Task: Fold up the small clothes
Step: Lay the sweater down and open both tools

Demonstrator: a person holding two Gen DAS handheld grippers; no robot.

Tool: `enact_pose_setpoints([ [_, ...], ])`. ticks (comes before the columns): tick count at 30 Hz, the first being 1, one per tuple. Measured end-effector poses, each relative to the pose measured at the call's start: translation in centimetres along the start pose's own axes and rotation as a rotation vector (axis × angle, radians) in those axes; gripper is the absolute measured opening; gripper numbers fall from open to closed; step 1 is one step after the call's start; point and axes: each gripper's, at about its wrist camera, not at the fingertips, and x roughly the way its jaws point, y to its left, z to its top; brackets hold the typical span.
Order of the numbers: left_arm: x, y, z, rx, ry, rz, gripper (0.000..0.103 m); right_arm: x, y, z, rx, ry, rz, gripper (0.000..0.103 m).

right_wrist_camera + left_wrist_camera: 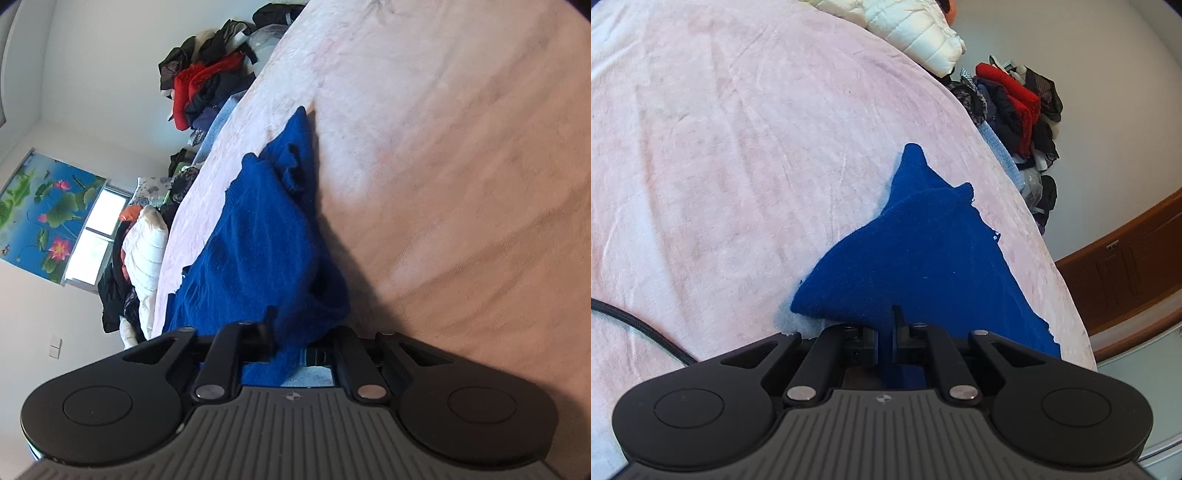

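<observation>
Your left gripper [886,325] is pinching the blue knit garment [916,258]: its jaws stand pressed together on a fold of the fabric, which runs down between them toward the camera. The garment lies on the pink bedspread [738,147], near the bed's right edge in the left wrist view, with two pointed corners of cloth at its far end.

Your right gripper [291,343] has its jaws spread a little apart. The same garment [258,240] bunches across the gap and lies between the fingers [267,325]; the blur does not let you tell whether the pads press on it. Here the garment stretches away from the gripper along the bedspread [443,147], rumpled at its far end.

Readable markings: none. Each gripper body carries a small emblem on its ribbed grey plate [882,398], too small to read as a brand. No label or tag shows on the garment.

Surroundings: a pile of mixed clothes [1015,110], red and dark pieces among them, sits at the far right bed edge. A white quilted jacket [912,29] lies at the far end of the bed. A black cable [635,321] crosses the near left bedspread. A wooden cabinet [1126,266] stands at right. The right wrist view shows a lotus-print blind [48,210] over a window [96,236].
</observation>
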Motion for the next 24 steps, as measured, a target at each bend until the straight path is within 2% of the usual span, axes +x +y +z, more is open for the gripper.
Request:
enact_pose_setpoints([
  [2, -1.9, 0.3, 0.2, 0.026, -0.041, 0.038, 0.008, -2.0, 0.1, 0.5, -0.026, -0.067, -0.017, 0.049],
  [4, -4.4, 0.2, 0.2, 0.085, -0.145, 0.081, 0.009, -4.6, 0.0, 1.6, -0.053, -0.203, -0.060, 0.063],
  [6, -6.5, -0.9, 0.1, 0.156, -0.244, 0.093, 0.009, -6.3, 0.4, 3.2, -0.073, -0.310, -0.062, 0.062],
  [7, -7.1, -1.9, 0.0, 0.196, -0.283, 0.075, 0.009, -6.3, 1.0, 4.2, -0.087, -0.319, -0.028, 0.062],
  [9, -6.9, -4.8, -0.6, 0.333, -0.312, 0.002, 0.009, -4.2, 2.9, 6.4, -0.127, -0.269, 0.032, 0.064],
  [11, -5.0, -8.1, -1.7, 0.481, -0.327, -0.030, 0.010, -0.5, 5.1, 8.2, -0.159, -0.202, 0.089, 0.069],
  [13, -1.7, -11.1, -2.7, 0.602, -0.290, -0.021, 0.021, 4.1, 7.5, 9.9, -0.188, -0.110, 0.115, 0.070],
  [14, -0.1, -12.2, -3.0, 0.633, -0.265, 0.007, 0.037, 6.4, 8.6, 10.6, -0.196, -0.064, 0.120, 0.069],
  [15, 1.6, -13.2, -3.3, 0.665, -0.241, 0.035, 0.059, 8.7, 9.5, 11.2, -0.196, -0.022, 0.117, 0.069],
  [17, 3.9, -14.0, -3.7, 0.716, -0.228, 0.075, 0.083, 12.6, 10.5, 12.1, -0.195, 0.062, 0.102, 0.071],
  [20, 6.4, -13.8, -4.3, 0.792, -0.168, 0.156, 0.083, 16.5, 10.5, 12.8, -0.188, 0.099, 0.028, 0.071],
  [22, 8.0, -12.6, -4.2, 0.792, -0.086, 0.217, 0.083, 17.9, 9.8, 12.8, -0.235, 0.085, -0.081, 0.070],
  [23, 8.0, -11.9, -4.5, 0.811, -0.109, 0.193, 0.084, 18.3, 9.1, 13.1, -0.232, 0.085, -0.074, 0.059],
  [24, 7.9, -11.5, -4.7, 0.839, -0.115, 0.184, 0.084, 18.4, 8.6, 13.5, -0.216, 0.084, -0.047, 0.059],
])
